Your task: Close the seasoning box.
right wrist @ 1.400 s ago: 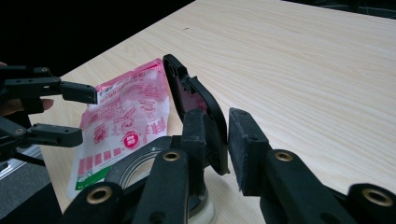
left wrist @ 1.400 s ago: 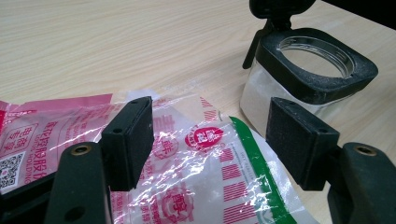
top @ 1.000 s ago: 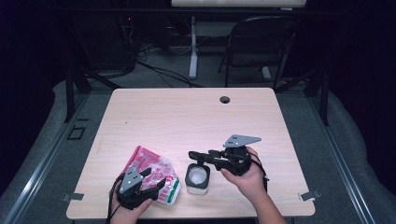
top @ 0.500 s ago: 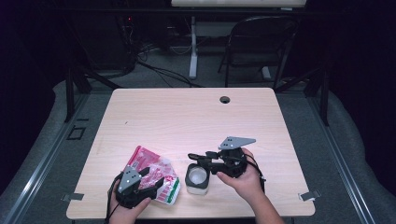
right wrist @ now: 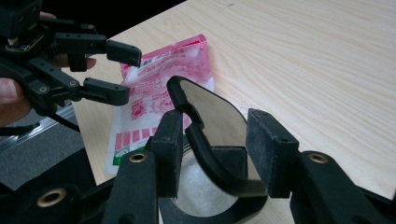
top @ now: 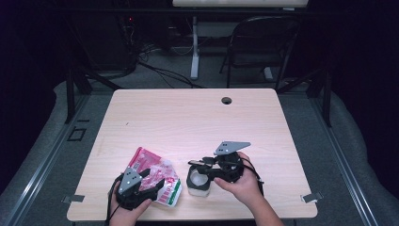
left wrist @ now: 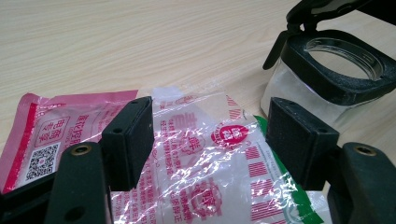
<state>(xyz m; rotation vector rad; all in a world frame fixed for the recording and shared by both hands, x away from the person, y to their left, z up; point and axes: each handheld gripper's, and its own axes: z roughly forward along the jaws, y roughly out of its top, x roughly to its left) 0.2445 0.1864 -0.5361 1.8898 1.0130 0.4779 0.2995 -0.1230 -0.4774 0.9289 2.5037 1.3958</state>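
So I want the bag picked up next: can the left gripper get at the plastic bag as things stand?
Probably yes. The left gripper hangs open right over the plastic bag, which lies flat on the table between its jaws. The jar stands off to one side.

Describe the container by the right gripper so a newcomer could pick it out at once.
On the wooden table, look along the near edge, just right of the pink-and-clear plastic packet. The clear jar stands there upright, with a black rim and a raised flip lid, unlike the flat packet.
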